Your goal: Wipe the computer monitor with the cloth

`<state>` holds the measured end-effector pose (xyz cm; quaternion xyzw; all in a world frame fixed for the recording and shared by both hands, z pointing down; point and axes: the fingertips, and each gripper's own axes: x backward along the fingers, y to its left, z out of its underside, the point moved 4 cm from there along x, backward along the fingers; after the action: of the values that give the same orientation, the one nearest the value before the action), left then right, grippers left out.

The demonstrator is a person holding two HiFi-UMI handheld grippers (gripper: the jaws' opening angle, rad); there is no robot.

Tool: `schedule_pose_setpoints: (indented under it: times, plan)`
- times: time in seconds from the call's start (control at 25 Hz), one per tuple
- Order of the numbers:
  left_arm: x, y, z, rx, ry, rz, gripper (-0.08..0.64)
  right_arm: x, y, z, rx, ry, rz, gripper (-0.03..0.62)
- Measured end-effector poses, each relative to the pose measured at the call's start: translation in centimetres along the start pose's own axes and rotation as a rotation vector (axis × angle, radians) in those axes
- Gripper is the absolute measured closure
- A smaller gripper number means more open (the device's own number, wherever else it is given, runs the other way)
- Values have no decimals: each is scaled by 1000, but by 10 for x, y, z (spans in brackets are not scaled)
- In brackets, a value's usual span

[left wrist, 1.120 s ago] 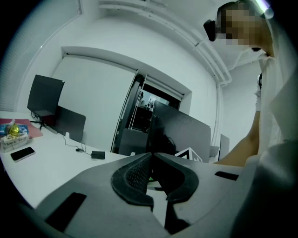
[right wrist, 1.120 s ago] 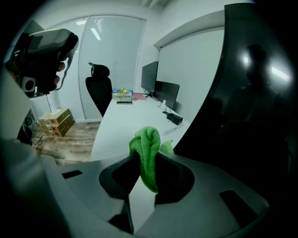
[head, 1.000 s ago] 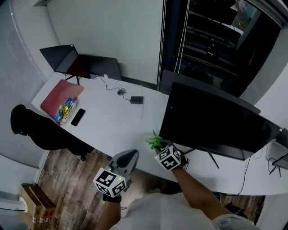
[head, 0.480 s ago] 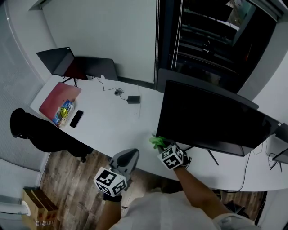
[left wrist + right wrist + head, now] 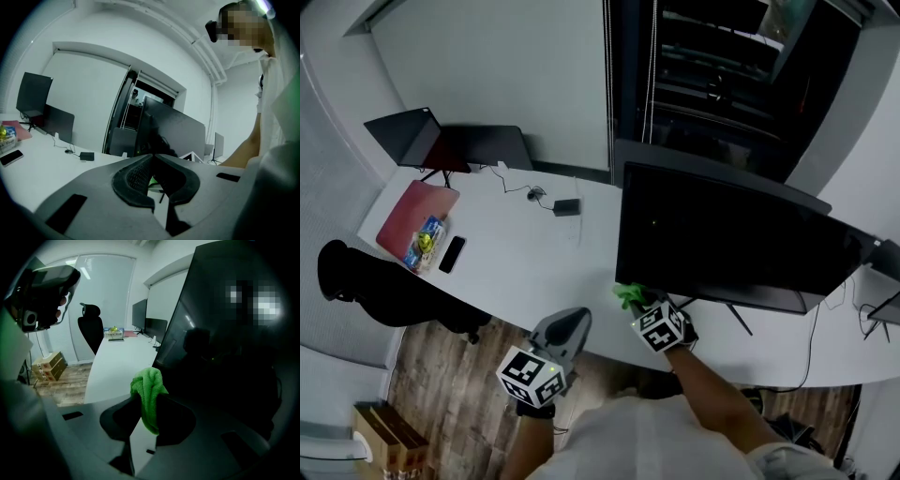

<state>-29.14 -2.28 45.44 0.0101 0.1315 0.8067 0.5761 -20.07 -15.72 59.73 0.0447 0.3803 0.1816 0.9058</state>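
— Where is the crumpled green microfibre cloth (image 5: 147, 389) found?
— It is pinched between the closed jaws of the right gripper (image 5: 148, 401). Its bunched top is raised just beside the lower left corner of the wide black computer monitor (image 5: 727, 234). Contact with the screen cannot be told.
— And the left gripper (image 5: 152, 157)?
— Its jaws are pressed together on nothing. It is held just off the front edge of the curved white desk (image 5: 520, 258), over the wood-plank floor (image 5: 441, 375).
— Is open room seen along the edges?
— Bare desktop is seen to the left of the monitor. A flat black phone (image 5: 450, 254) and a flat red case (image 5: 417, 208) are laid well apart from it, near the desk's far left edge.
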Motion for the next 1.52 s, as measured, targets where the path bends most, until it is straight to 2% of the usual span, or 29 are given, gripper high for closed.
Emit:
schedule_pose_setpoints:
  times: [0.96,1.52]
  plan:
    - [-68,-51,2,-25,56,129,538,54,-48,69,-114,-4,71,525]
    - [-130,-104,7,-32,76,208,538,102,-85,121,-152,21,100,525]
